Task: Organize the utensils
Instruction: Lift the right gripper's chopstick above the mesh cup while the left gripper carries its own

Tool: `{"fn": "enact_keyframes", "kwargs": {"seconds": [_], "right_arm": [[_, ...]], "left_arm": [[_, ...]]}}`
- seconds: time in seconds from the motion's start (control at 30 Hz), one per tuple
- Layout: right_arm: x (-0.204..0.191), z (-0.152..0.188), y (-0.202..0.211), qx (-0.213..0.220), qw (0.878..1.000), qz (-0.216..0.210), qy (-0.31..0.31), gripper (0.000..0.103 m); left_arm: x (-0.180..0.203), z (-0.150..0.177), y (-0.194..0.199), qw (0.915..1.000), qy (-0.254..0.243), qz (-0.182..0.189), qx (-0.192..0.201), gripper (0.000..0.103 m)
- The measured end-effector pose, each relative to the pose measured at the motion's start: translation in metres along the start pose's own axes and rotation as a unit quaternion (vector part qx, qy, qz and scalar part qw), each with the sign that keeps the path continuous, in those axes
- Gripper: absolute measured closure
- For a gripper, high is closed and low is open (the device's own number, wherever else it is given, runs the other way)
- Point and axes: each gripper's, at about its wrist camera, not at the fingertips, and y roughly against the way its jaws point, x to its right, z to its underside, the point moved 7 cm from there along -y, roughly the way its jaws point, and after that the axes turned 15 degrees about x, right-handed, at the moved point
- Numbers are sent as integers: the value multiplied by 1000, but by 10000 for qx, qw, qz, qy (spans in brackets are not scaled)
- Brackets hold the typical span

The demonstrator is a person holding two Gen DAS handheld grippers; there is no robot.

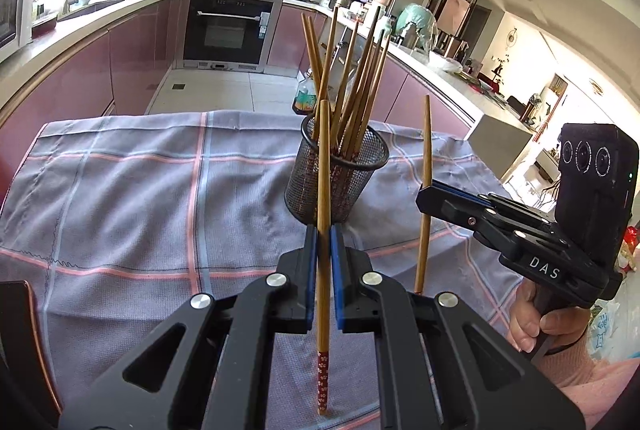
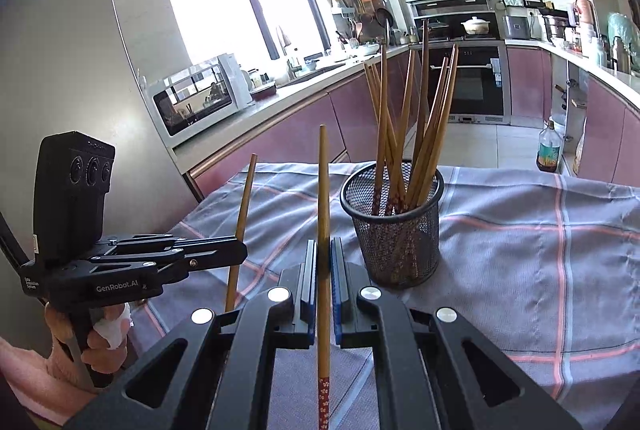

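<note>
Beside mesh holder [image 1: 336, 174], left tool [image 1: 324, 242] and right tool [image 2: 324, 258] each gripping upright chopstick [image 1: 323, 190]

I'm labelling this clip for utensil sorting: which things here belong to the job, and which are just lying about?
Part of the job:
- left gripper with its chopstick
- right gripper with its chopstick
- mesh holder with its chopstick bundle

Just lying about:
- checked cloth
- oil bottle
- microwave

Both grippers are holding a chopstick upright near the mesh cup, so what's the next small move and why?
Probably carry the left gripper forward over the black wire-mesh cup and lower its wooden chopstick in; that cup already holds the other chopsticks, close ahead.
</note>
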Motion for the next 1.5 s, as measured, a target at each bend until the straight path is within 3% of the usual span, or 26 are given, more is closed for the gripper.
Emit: {"fn": "enact_keyframes", "kwargs": {"seconds": [0.53, 1.5], "right_arm": [[-2, -23, 7, 281, 9995, 25, 116, 98], [1, -43, 19, 584, 9980, 92, 238, 98]], "left_arm": [[10, -23, 12, 9993, -87, 18, 365, 96], [18, -39, 21, 9980, -169, 93, 607, 95]]}}
